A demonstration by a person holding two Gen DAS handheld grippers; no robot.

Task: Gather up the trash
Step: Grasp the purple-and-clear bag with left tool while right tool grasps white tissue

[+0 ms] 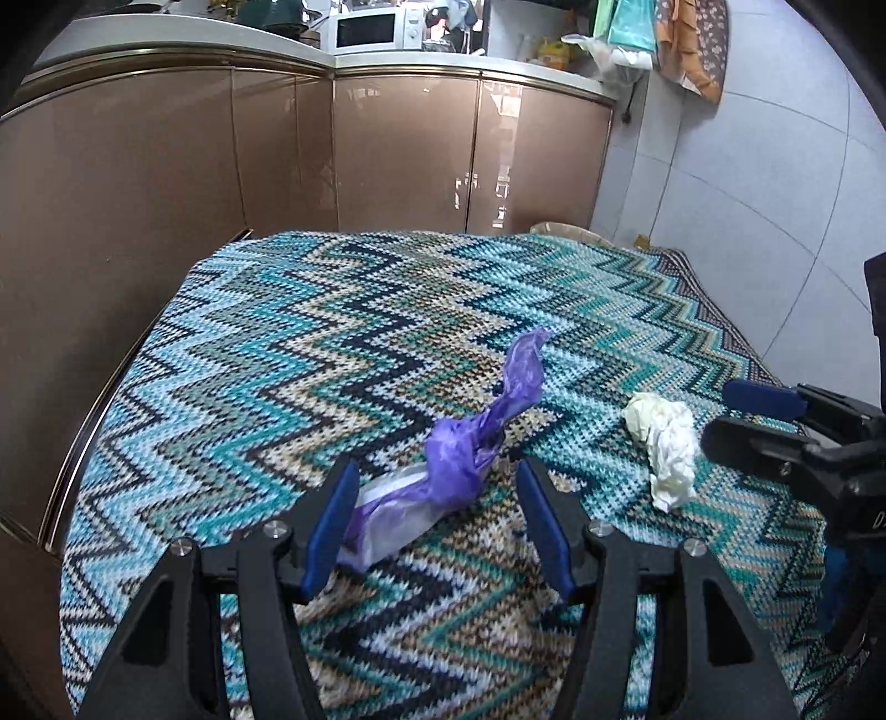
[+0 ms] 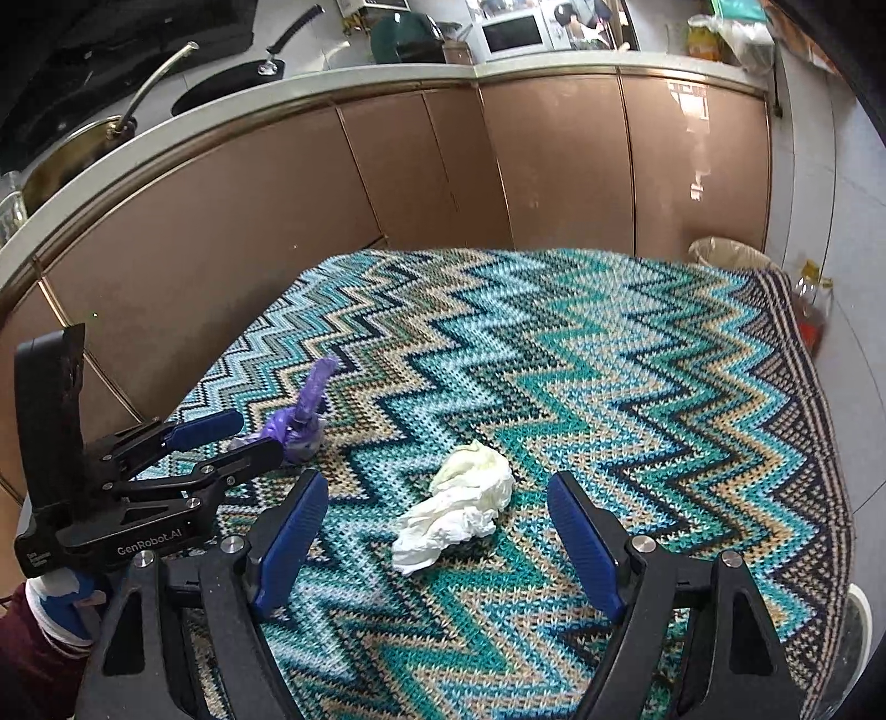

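A crumpled purple and clear plastic bag (image 1: 465,454) lies on the zigzag-patterned cloth (image 1: 332,332), between the open jaws of my left gripper (image 1: 437,471). In the right wrist view the bag (image 2: 302,426) sits at the tips of the left gripper (image 2: 252,437). A crumpled white tissue wad (image 2: 454,512) lies on the cloth (image 2: 609,387) between the open jaws of my right gripper (image 2: 437,482). In the left wrist view the tissue (image 1: 664,448) lies just left of the right gripper (image 1: 720,415). Neither gripper holds anything.
Brown cabinets (image 1: 387,155) with a countertop stand behind the table. A lined waste bin (image 2: 725,252) stands on the floor past the table's far right corner, with an orange bottle (image 2: 811,310) beside it. A microwave (image 1: 376,30) stands on the counter.
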